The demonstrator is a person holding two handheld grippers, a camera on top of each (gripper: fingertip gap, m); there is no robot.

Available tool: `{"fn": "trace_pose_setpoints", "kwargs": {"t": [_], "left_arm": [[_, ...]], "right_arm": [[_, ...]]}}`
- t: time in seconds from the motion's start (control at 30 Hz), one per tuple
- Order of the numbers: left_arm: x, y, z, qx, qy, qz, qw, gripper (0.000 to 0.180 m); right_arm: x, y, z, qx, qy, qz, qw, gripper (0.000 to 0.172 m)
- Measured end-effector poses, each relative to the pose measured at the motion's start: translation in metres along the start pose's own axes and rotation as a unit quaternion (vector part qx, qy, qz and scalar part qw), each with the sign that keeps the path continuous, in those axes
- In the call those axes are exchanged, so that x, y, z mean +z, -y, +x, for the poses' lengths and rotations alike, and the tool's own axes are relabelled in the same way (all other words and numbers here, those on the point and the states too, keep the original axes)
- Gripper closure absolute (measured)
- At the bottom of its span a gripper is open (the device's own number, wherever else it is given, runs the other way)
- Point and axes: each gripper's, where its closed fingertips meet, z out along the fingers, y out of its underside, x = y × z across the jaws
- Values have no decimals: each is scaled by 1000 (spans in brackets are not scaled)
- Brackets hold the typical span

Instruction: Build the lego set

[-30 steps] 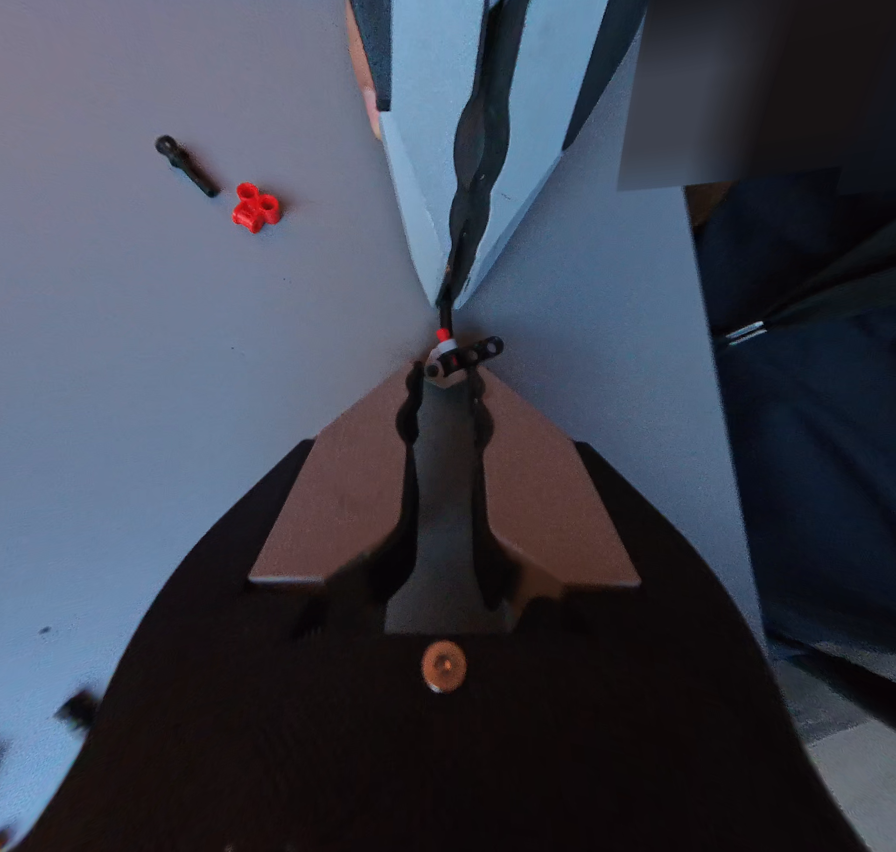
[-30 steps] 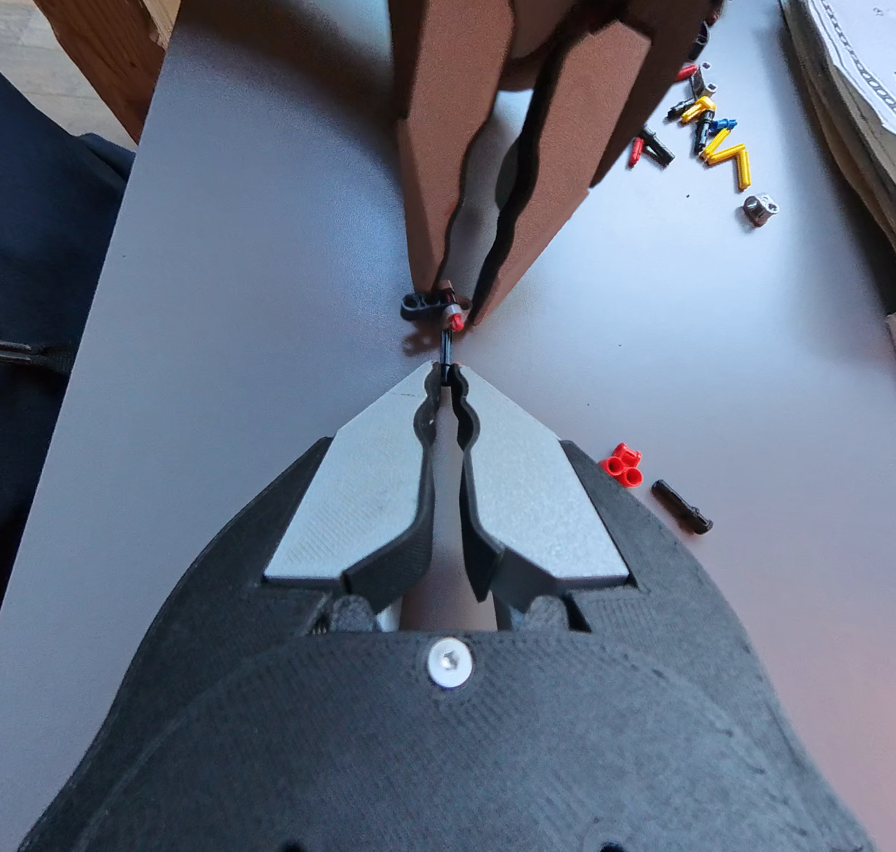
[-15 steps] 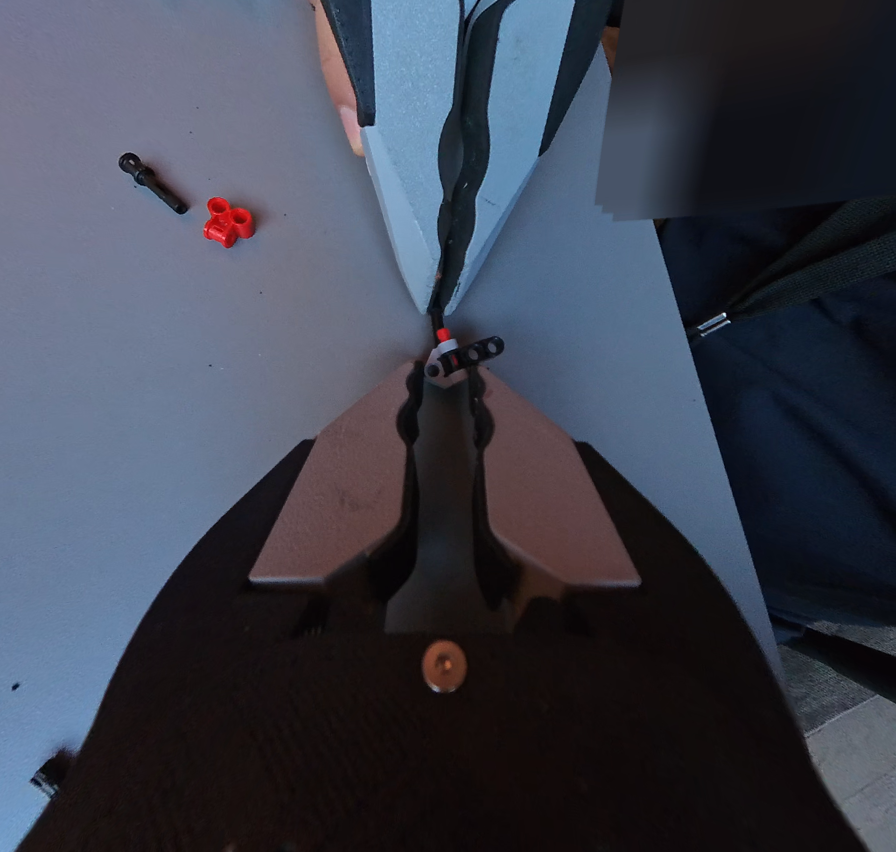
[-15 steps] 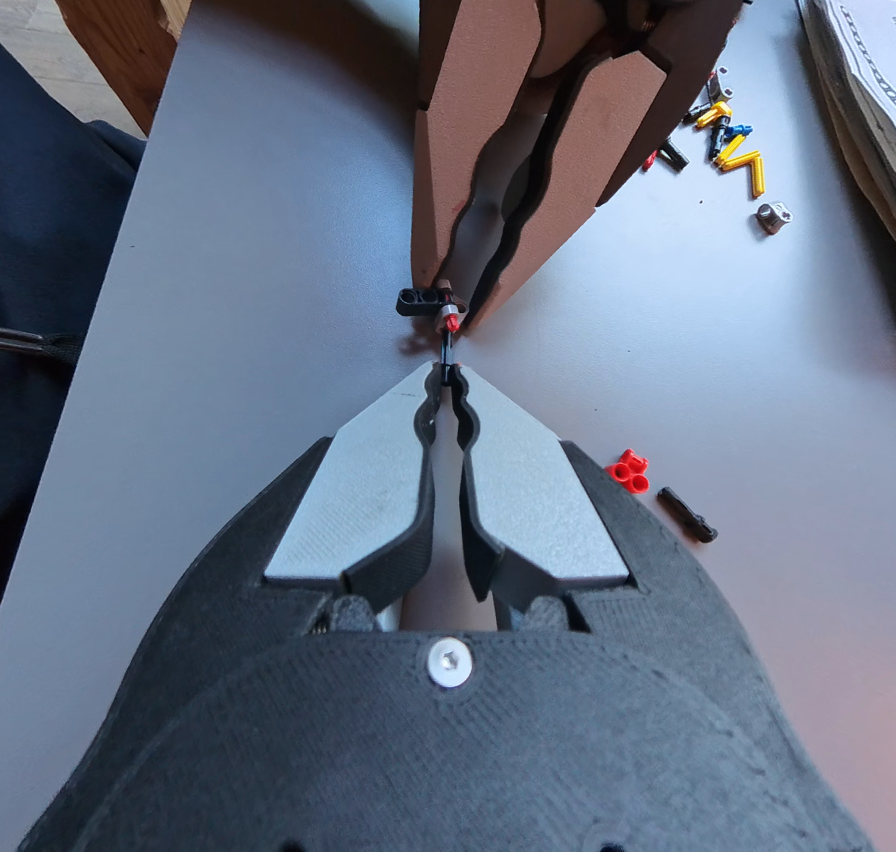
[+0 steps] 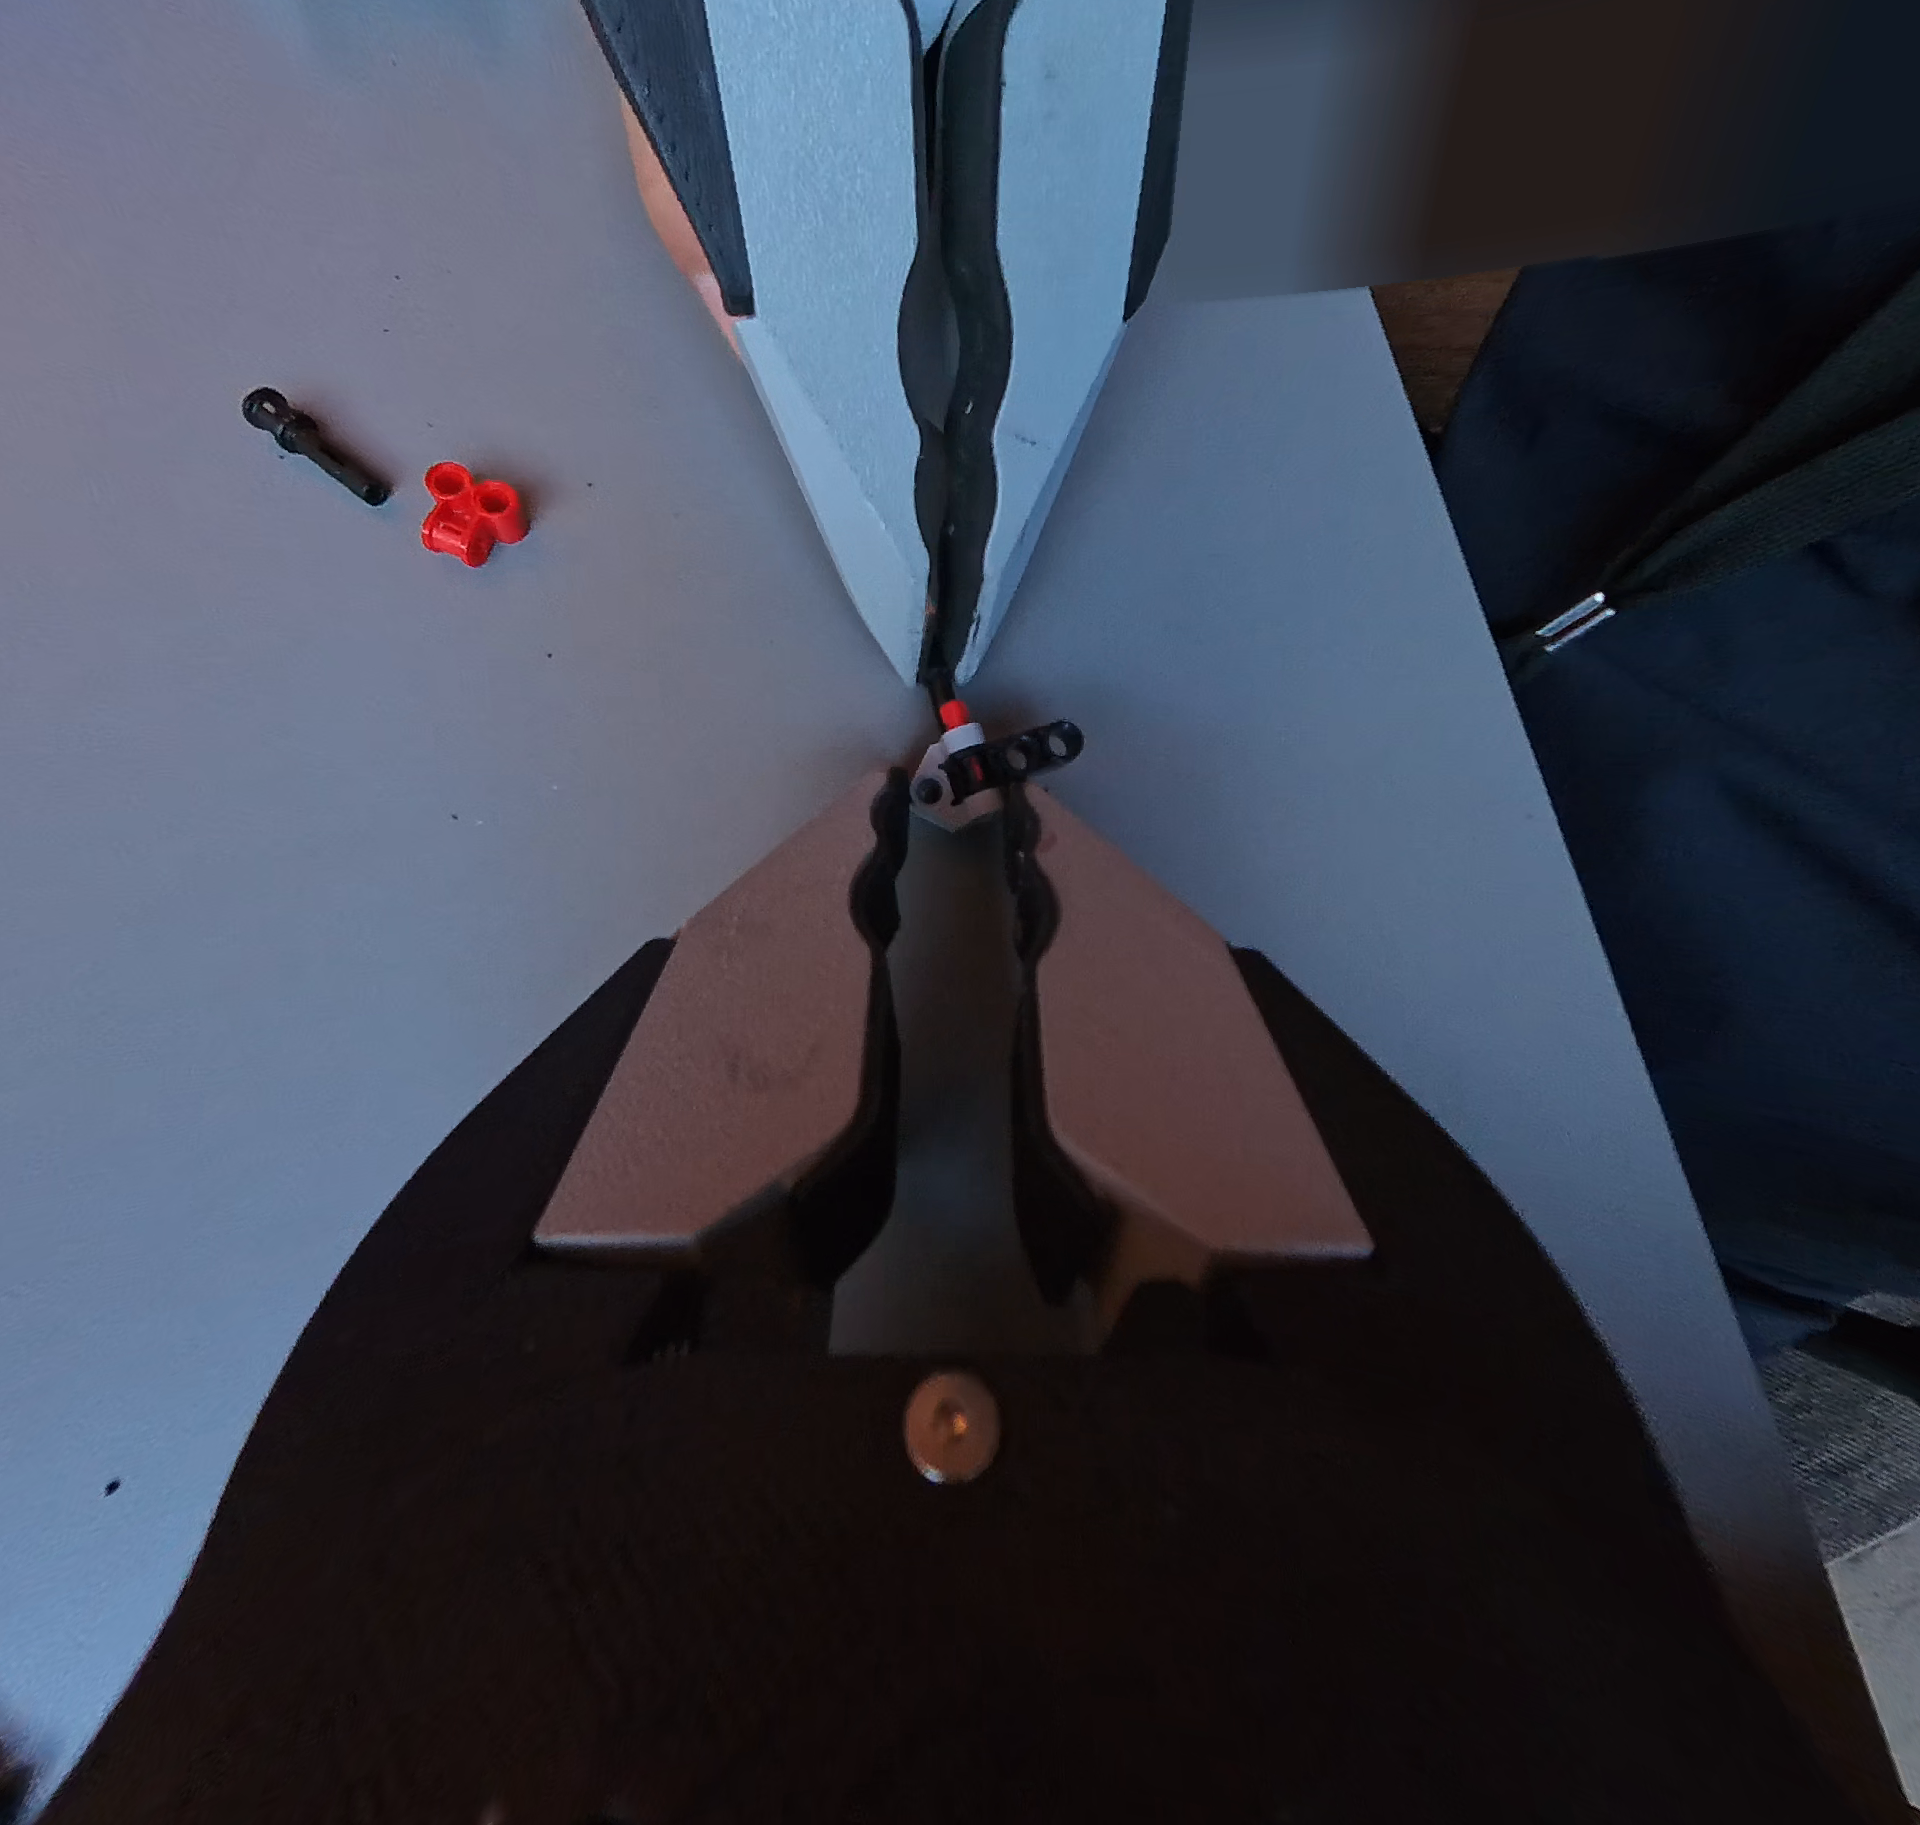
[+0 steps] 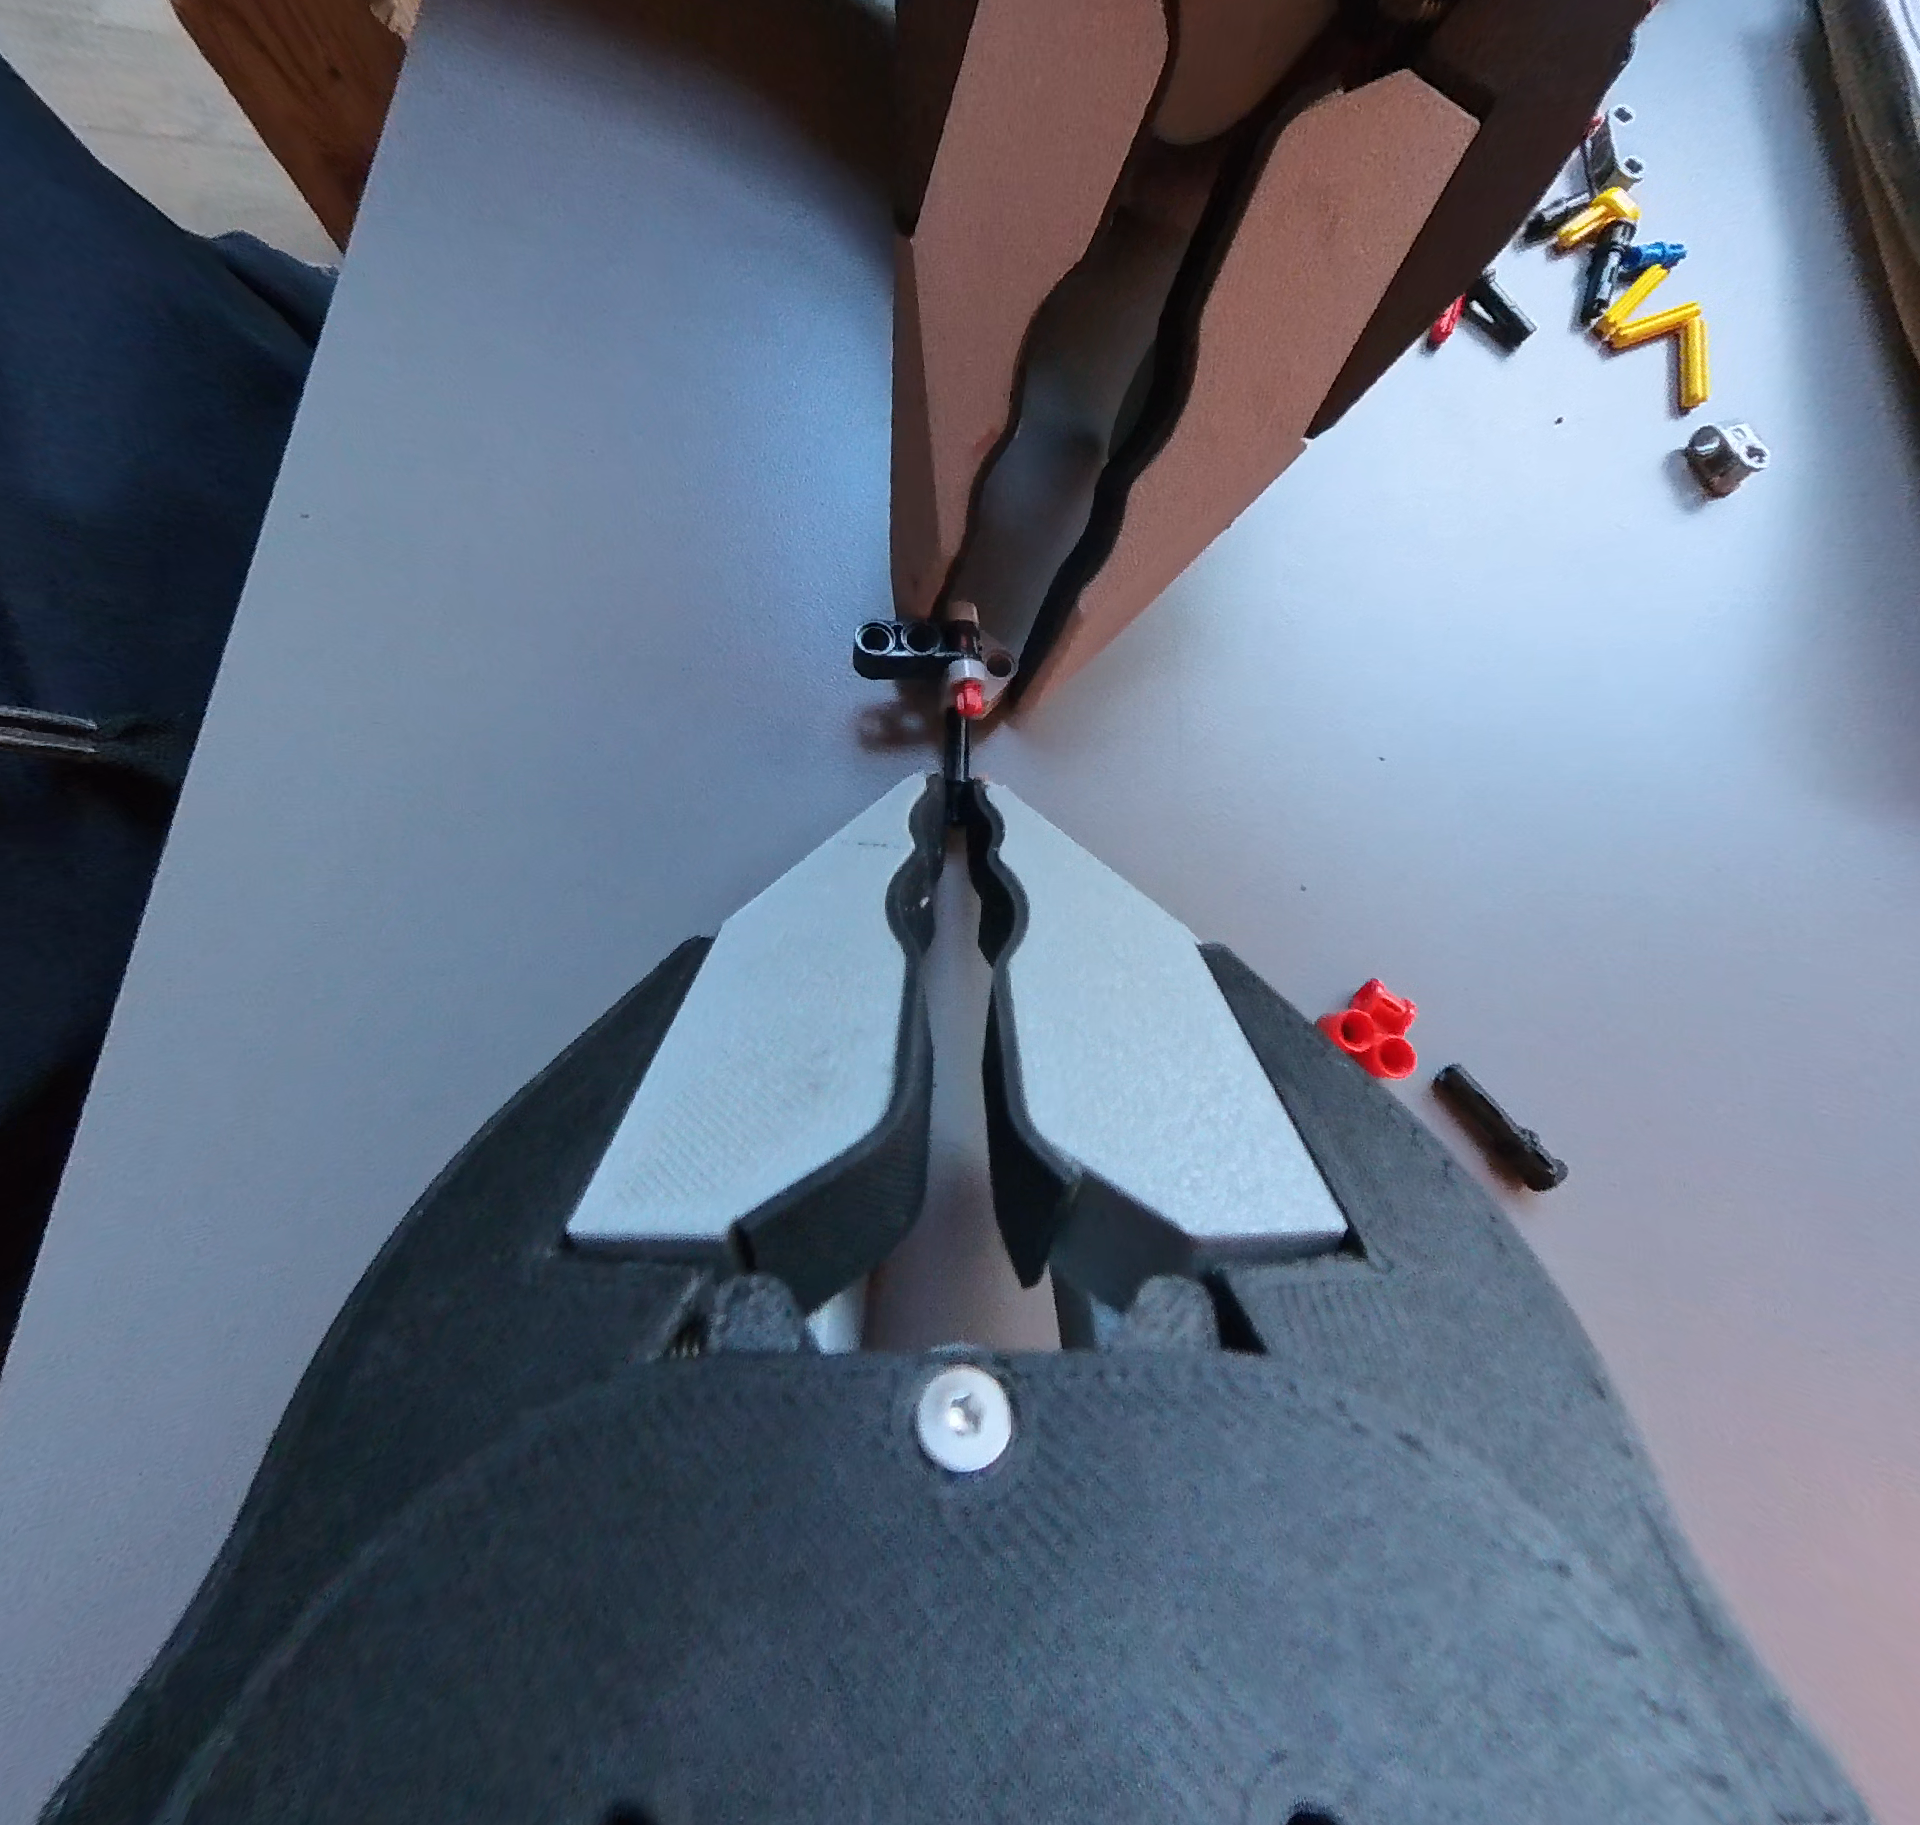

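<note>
The left hand-held gripper [image 5: 956, 799] still clamps the small grey-and-black brick assembly [image 5: 982, 767]; at 12 o'clock the right hand-held gripper [image 6: 958, 788], now nearer, stays pinched on a thin black axle [image 6: 958, 749] above the surface [image 6: 582, 632].

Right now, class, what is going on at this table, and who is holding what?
A person works two hand-held tongs tip to tip over a grey table. The left tongs clamp a small grey and black building-toy assembly. The right tongs are shut on a thin black rod whose red-tipped end meets that assembly. A red connector and a black pin lie loose nearby.
</note>
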Motion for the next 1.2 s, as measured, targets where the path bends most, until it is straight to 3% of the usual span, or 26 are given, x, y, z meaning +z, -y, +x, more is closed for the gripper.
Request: {"fn": "trace_pose_setpoints", "kwargs": {"t": [0.43,1.2], "left_arm": [[3,2,4,-16,-14,-25,999,165],[7,5,4,-3,13,5,1000,164]], "right_arm": [[2,1,-3,-19,1,-2,1000,171],[-2,2,-5,-5,15,13,1000,171]]}}
